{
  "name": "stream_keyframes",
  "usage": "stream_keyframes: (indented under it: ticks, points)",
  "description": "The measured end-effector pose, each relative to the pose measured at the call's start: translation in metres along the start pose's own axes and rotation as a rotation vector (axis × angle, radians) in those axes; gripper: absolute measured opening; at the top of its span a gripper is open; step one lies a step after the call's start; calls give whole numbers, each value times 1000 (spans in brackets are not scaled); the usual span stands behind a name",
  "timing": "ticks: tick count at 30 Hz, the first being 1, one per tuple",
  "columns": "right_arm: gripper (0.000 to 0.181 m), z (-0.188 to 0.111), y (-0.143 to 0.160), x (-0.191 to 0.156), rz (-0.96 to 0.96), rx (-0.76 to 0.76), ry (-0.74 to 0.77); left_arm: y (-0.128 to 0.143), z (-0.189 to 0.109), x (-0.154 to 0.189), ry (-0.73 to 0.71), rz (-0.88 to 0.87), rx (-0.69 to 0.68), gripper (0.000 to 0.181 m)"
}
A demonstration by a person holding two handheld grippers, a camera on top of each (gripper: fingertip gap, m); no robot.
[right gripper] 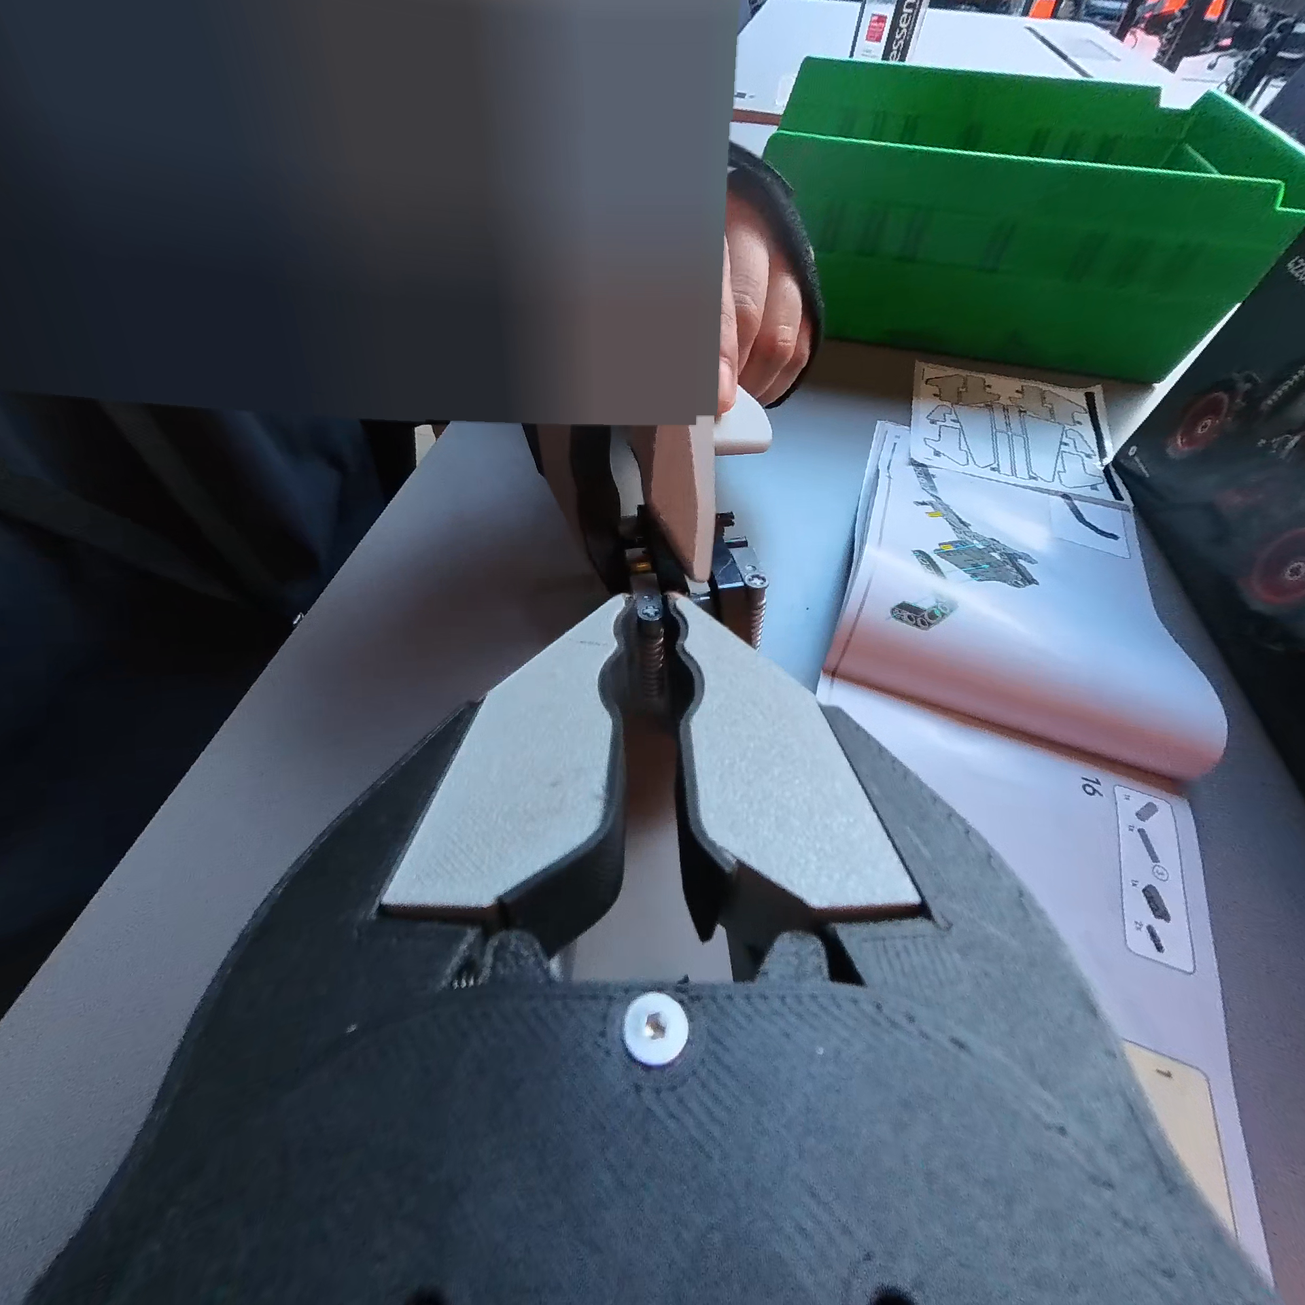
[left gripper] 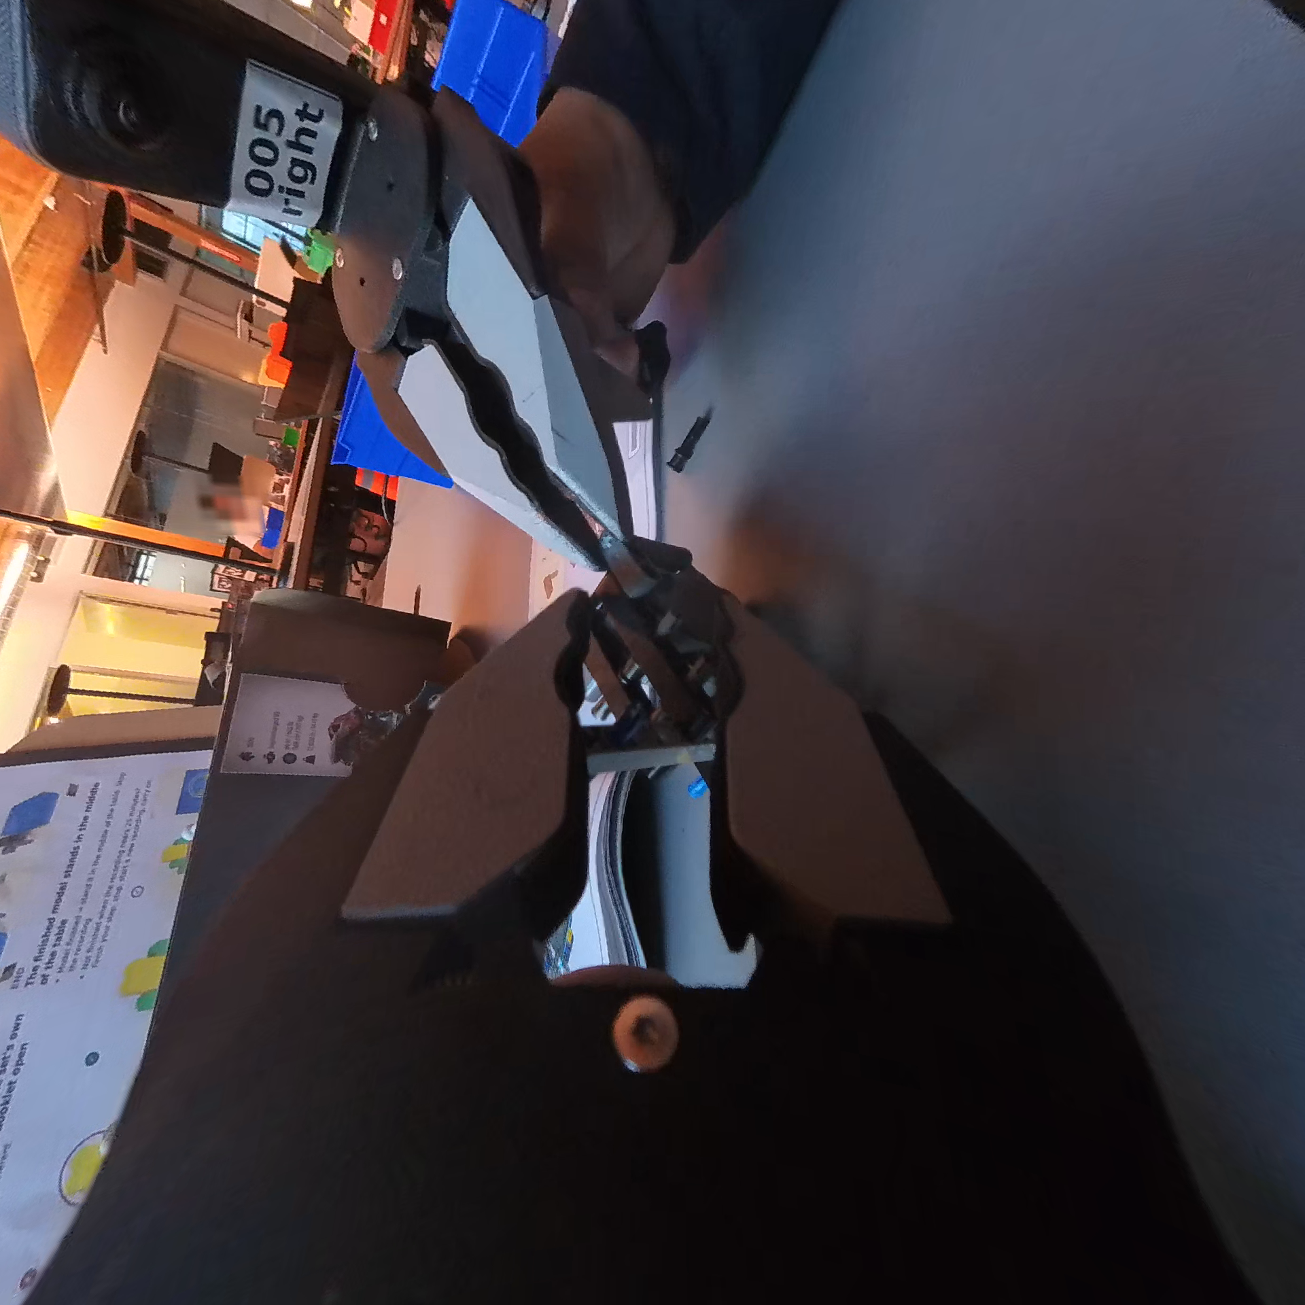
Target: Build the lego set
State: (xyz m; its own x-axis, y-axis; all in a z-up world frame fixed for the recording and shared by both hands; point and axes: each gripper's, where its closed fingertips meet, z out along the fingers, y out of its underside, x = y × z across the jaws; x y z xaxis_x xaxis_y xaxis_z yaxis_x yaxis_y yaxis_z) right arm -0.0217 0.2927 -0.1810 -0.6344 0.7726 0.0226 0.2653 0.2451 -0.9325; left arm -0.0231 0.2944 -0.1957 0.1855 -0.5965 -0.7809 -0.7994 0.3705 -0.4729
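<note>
step: we judge we are seating a shock part on the model [left gripper: 650,678] | left tongs [left gripper: 653,635] clamp model above counter [right gripper: 438,565] | right tongs [right gripper: 650,613] pinch shock [right gripper: 651,639] at its edge | next: align, press gently

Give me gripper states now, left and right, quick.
Left gripper: shut on the partly built lego assembly.
Right gripper: shut on a shock-absorber spring piece at that same assembly.
</note>
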Motion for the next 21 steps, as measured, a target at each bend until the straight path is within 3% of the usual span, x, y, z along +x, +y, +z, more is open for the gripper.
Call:
stream_keyframes:
  ticks: [6,10,14,21]
  points:
    - [4,-1,1,2,10,6,2,-1,0,-2,0,-58,21,34]
    - [4,4,4,-4,-9,-13,-7,-7,-2,0,66,-198,75,17]
    - [4,4,4,0,-8,-16,20,-4,-1,-3,53,-210,65,17]
    - [3,3,7,6,-8,-21,52,7,4,-5,41,-286,-69,18]
